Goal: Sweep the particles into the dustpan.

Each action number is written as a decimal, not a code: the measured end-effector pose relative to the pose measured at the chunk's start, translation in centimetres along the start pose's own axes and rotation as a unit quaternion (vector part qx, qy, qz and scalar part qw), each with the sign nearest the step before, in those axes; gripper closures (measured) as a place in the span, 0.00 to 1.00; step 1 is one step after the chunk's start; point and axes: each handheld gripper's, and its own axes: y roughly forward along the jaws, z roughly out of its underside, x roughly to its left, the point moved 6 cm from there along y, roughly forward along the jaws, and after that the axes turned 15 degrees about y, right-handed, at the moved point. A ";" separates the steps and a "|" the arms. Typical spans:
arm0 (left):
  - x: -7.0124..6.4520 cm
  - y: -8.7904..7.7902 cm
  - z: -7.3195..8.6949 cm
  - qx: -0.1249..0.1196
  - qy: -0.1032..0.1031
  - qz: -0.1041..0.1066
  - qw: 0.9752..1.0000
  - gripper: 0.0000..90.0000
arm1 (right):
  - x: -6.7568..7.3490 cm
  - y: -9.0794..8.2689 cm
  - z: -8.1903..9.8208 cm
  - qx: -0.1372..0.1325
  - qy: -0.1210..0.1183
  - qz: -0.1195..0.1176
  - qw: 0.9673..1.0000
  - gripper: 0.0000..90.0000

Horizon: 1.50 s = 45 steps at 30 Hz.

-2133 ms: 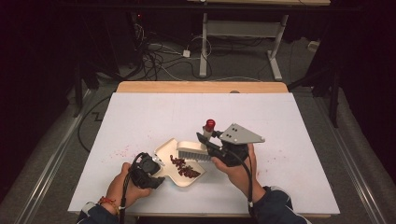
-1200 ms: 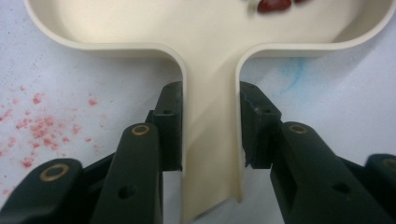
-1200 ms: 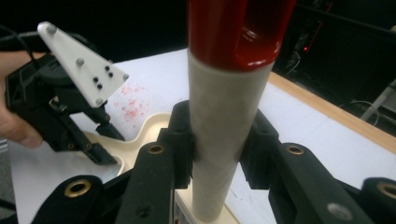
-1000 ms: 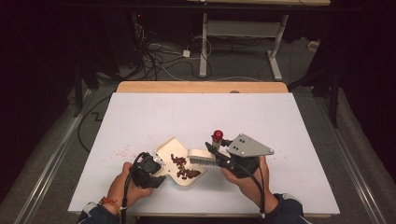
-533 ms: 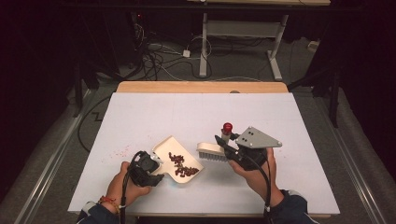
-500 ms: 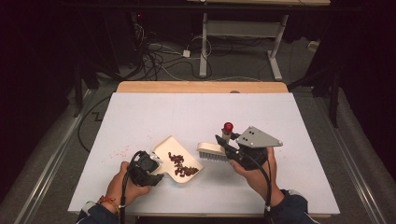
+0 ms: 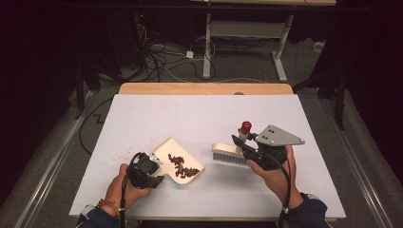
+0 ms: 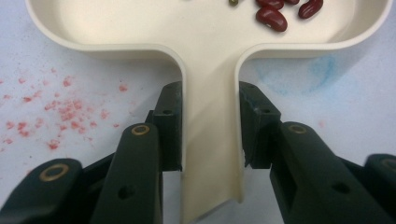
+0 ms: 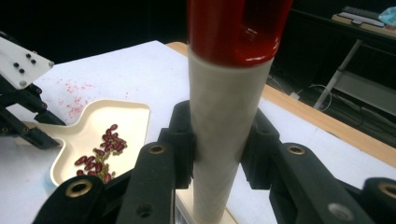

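The left gripper [image 7: 151, 167] is clenched on the flat handle of the cream dustpan [image 7: 178, 162]; in the left gripper view the two pads [image 8: 169, 126] are seen pressed against both edges of that handle. The dustpan is kept on the white table [image 7: 190, 118], with its open mouth turned toward about 1 o'clock from the left hand [image 7: 124, 187]. A small heap of dark red beans [image 7: 183, 166] is collected inside it.

The right gripper [image 7: 244, 145] is closed on the pale handle of the hand brush [image 7: 230, 154], just under its red cap [image 7: 245, 127]; in the right gripper view the handle [image 9: 224, 126] is seen held upright between the jaws. The bristles are pointed down, close to the table; whether they touch it cannot be told.

Compared with two seconds ago, the brush has been carried away from the dustpan. Then the bristles were at the pan's mouth, among the beans; now the brush is well apart, at about 3 o'clock from the pan. The dustpan and the left hand have hardly been moved.

From this it is judged that the sweeping stroke is finished and the beans are gathered. Only faint red dust [image 7: 121, 154] is left at about 9 o'clock from the pan, so another pass or the emptying of the pan is probably what remains.
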 end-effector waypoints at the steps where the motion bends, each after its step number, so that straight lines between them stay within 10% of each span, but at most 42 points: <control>1: 0.0 0.0 0.0 -0.001 0.000 0.000 1.000 0.71 | -0.2 -0.2 0.1 0.002 0.001 0.000 1.000 0.77; 23: 0.7 0.0 0.5 -0.005 -0.014 -0.008 1.000 0.71 | -5.6 -5.2 2.8 0.026 0.041 0.037 0.998 0.77; 45: 2.1 0.1 1.7 -0.012 -0.055 -0.022 0.998 0.71 | -7.4 -8.7 3.8 0.053 0.052 0.028 0.997 0.77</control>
